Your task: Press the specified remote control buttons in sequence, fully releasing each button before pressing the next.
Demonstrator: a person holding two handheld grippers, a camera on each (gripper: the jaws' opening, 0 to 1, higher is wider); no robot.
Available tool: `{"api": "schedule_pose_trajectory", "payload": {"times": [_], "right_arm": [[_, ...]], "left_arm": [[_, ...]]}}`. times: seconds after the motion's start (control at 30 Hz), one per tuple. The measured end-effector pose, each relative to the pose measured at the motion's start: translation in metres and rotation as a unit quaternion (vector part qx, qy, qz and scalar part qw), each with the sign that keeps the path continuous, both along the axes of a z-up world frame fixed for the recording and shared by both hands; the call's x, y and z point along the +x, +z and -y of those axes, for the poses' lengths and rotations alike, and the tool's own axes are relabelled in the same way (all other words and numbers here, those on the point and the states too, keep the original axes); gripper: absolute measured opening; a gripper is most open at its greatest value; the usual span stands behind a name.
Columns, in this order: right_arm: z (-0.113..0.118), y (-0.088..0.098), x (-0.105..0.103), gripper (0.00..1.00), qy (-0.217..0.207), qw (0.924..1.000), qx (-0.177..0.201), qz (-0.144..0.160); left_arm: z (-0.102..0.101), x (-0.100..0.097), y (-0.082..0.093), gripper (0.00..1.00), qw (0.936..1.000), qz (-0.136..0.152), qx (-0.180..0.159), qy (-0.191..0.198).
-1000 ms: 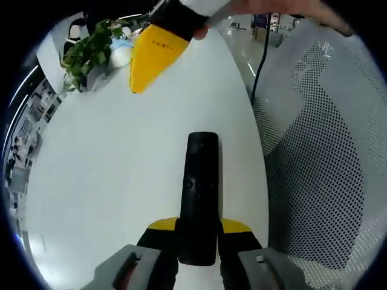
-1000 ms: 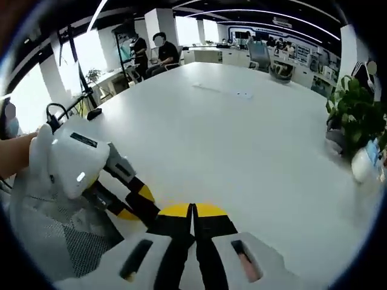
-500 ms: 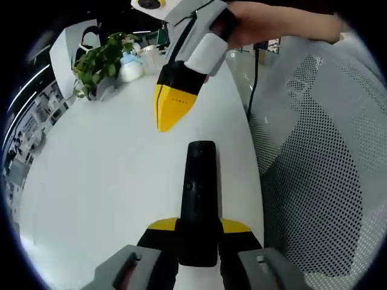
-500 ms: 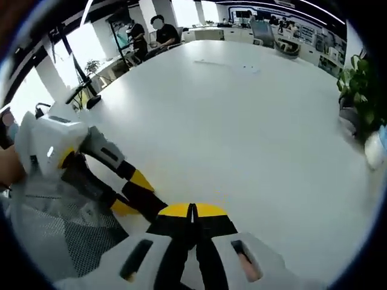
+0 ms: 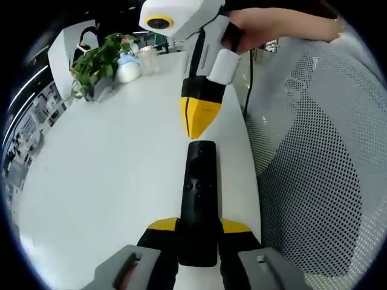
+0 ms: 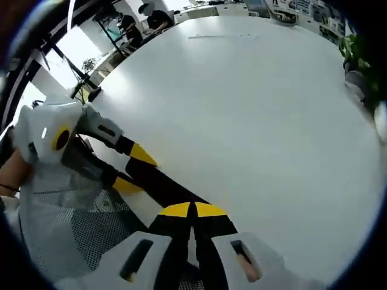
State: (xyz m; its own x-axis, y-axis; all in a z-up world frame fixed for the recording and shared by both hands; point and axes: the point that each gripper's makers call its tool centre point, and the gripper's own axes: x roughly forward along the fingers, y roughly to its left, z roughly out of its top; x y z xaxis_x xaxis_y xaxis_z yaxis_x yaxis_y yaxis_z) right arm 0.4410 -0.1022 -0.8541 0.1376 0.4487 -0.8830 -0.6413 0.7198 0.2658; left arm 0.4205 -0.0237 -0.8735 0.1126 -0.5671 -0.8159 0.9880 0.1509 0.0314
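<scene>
Left gripper [image 5: 198,232] clamps remote [image 5: 199,187], long axis pointing away over table [image 5: 109,181] (plant-ward); right gripper [image 5: 198,124], jaws together, at its far end.

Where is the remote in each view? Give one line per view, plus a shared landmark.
Left gripper view: remote at centre, clamped between the left gripper fingers, pointing up the picture.
Right gripper view: remote lower left of centre, a dark bar slanting towards bottom centre.
Shared landmark: the white table.
</scene>
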Motion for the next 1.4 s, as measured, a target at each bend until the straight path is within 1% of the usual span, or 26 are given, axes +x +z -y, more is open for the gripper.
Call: {"api": "schedule_pose_trajectory", "payload": {"times": [0.13,0.43,0.47,0.7,0.87,0.9,0.97,1.1,1.17,1.23,1.3,1.4], "right_arm": [[-0.001,-0.005,-0.006,0.0,0.007,0.9998,-0.008,-0.015],[0.003,-0.013,-0.006,0.0,0.008,0.9995,-0.026,-0.017],[0.002,-0.012,-0.004,0.0,0.008,0.9996,-0.024,-0.012],[0.002,-0.012,-0.005,0.0,0.011,0.9995,-0.029,-0.007],[0.001,-0.013,-0.006,0.0,0.03,0.9988,-0.037,0.01],[0.001,-0.013,-0.006,0.0,0.055,0.9973,-0.043,0.023],[0.0,-0.013,-0.006,0.0,0.081,0.9947,-0.052,0.036],[-0.001,-0.013,-0.006,0.0,0.095,0.9929,-0.06,0.04],[0.0,-0.013,-0.005,0.0,0.09,0.9937,-0.055,0.04],[0.001,-0.013,-0.005,0.0,0.066,0.9966,-0.037,0.033],[0.001,-0.013,-0.005,0.0,0.035,0.9991,-0.014,0.019],[0.002,-0.012,-0.004,0.0,0.023,0.9997,0.001,0.009]], "left_arm": [[0.0,0.0,0.0,0.24,1.0,-0.003,-0.001,0.002],[0.0,0.0,0.0,0.24,1.0,-0.005,-0.002,0.001],[0.0,0.0,0.0,0.24,1.0,-0.005,-0.002,0.002],[0.0,0.0,-0.001,0.24,1.0,-0.007,-0.002,0.004],[0.0,0.0,-0.001,0.24,0.9999,-0.01,-0.004,0.007],[0.001,0.0,-0.001,0.24,0.9999,-0.011,-0.004,0.008],[0.001,0.0,-0.001,0.24,0.9998,-0.014,-0.005,0.01],[0.001,0.001,-0.001,0.25,0.9997,-0.017,-0.008,0.013],[0.001,0.001,-0.001,0.25,0.9997,-0.017,-0.009,0.013],[0.001,0.001,-0.001,0.25,0.9998,-0.016,-0.008,0.012],[0.001,0.001,-0.001,0.25,0.9998,-0.016,-0.008,0.011],[0.001,0.001,-0.001,0.25,0.9998,-0.016,-0.008,0.011]]}}
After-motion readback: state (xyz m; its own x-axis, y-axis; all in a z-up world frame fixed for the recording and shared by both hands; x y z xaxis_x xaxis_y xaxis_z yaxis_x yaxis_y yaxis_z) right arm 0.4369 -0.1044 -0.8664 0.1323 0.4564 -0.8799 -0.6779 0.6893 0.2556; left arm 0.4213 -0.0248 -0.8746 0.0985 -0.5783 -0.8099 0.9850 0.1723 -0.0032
